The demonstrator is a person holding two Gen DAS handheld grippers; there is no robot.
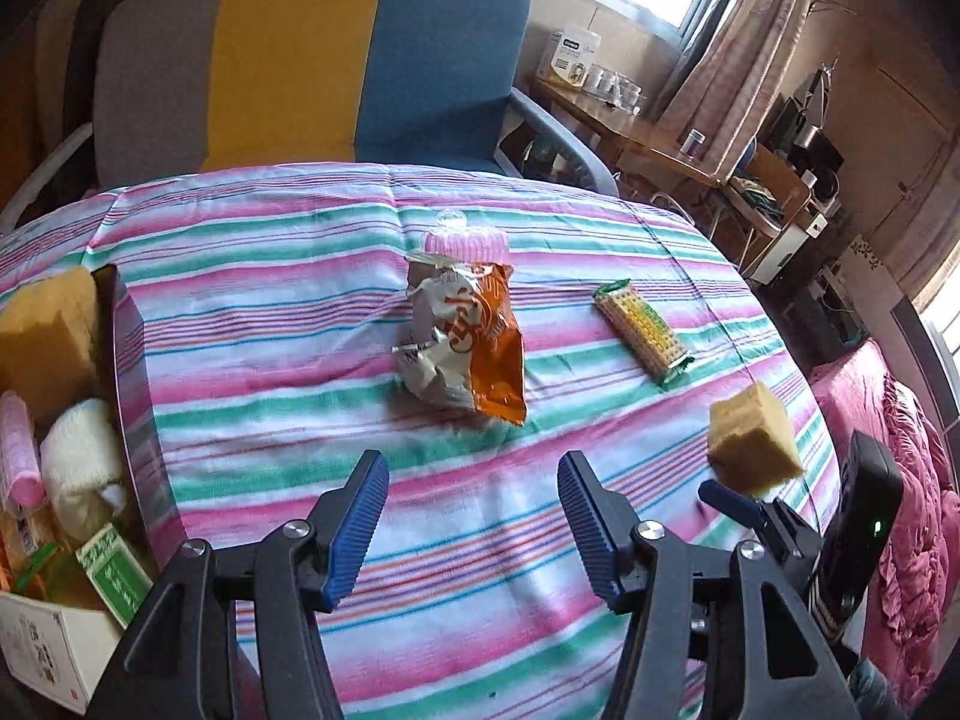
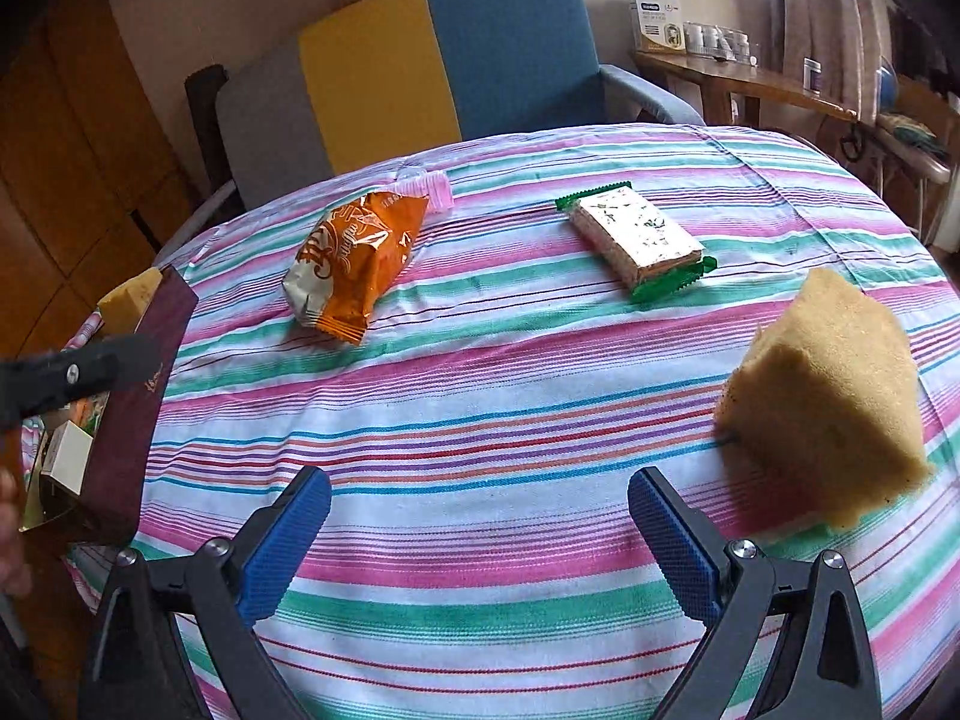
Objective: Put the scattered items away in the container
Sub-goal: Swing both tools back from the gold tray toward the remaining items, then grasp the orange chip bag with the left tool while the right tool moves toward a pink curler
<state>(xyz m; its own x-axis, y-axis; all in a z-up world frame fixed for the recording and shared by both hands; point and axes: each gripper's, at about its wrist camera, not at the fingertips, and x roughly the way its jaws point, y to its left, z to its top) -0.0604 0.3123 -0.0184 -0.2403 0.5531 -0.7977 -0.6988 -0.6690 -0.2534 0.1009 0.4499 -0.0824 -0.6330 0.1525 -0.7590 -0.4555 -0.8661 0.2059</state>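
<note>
Sponge [image 2: 831, 396]: on desk, far right of box [image 2: 129, 396]; right gripper [image 2: 480, 540] jaws wide, empty; left gripper [image 1: 471, 525] jaws half-open, empty; advice: straddle sponge squarely before closing.

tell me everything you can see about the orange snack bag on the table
The orange snack bag is a crinkled, glossy foil-like pouch, orange with a white and silver part and orange lettering too warped to read. It looks sealed and puffy. It lies flat on the striped tablecloth near the table's middle, its far end touching or overlapping a pink-capped item. The green-wrapped biscuit pack lies apart from it. Neither gripper touches it.
</note>
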